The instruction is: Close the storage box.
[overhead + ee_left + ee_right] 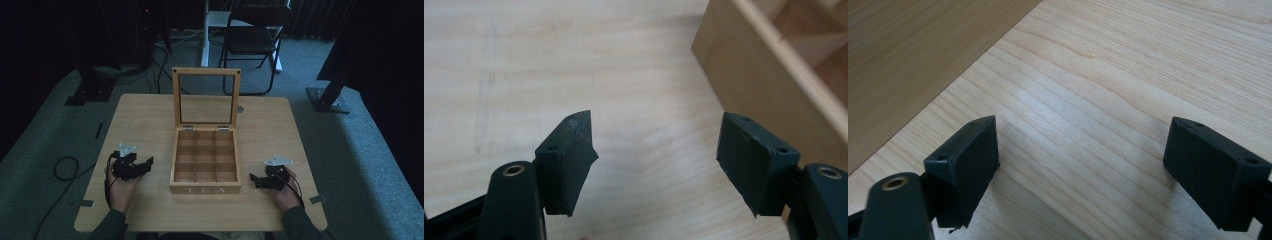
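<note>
A pale wooden surface (150, 112) with rounded corners carries a square wooden tea box (205, 167) at its middle — lid raised upright at the far side, a clear pane set in its frame, nine small compartments showing inside, "TEA" lettered on the near wall. Bare wood lies open on both sides of the box and along the near edge. The left tool (148, 162) sits just left of the box, pointing toward its left wall; its black jaws stand apart with nothing between them, only smooth light grain below. The right tool (253, 179) rests near the box's near right corner — jaws wide apart over bare wood, holding nothing. Past the far edge, a dark folding chair (255, 40) stands on grey carpet.
</note>
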A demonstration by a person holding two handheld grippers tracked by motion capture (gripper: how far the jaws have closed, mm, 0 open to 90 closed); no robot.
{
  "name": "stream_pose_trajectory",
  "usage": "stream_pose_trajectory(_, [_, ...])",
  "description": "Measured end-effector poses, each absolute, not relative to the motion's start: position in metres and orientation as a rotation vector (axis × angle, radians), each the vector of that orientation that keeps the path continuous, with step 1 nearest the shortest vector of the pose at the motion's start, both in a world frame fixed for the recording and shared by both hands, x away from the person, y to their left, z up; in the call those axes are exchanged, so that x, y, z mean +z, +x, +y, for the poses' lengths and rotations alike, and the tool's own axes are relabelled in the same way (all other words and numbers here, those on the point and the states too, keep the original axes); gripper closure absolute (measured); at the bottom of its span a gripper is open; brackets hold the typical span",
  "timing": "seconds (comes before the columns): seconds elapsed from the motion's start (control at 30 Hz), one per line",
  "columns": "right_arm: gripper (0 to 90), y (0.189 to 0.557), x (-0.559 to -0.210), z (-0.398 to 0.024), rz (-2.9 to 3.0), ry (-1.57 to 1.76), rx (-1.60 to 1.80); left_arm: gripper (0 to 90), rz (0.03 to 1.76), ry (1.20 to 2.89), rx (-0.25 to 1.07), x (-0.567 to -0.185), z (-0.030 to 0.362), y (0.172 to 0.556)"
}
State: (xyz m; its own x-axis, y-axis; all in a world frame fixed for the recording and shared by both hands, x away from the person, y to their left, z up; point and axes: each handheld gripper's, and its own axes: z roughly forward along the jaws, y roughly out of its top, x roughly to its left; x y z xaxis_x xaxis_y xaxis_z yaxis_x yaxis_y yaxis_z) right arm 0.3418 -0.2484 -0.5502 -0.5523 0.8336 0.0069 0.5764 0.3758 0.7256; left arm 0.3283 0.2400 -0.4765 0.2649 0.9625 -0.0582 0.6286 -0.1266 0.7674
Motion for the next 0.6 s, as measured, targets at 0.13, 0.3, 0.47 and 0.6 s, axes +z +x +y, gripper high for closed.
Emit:
stream_pose_trajectory(0.13, [14.1,0.343,-0.55,-0.249,2.29,1.22,0.988,31.1,1.403,1.848,0.65,-0.462,0.237,0.333])
stream_pose_trajectory(0.3, [14.1,0.344,-0.55,-0.25,2.299,1.206,0.993,31.0,1.376,1.837,0.674,-0.447,0.236,0.343])
stream_pose_trajectory(0.47, [14.9,0.343,-0.55,-0.249,2.295,1.211,0.99,31.0,1.355,1.844,0.689,-0.438,0.236,0.353])
stream_pose_trajectory(0.6, [18.9,0.34,-0.55,-0.249,2.287,1.206,0.998,31.1,1.367,1.839,0.676,-0.436,0.238,0.363])
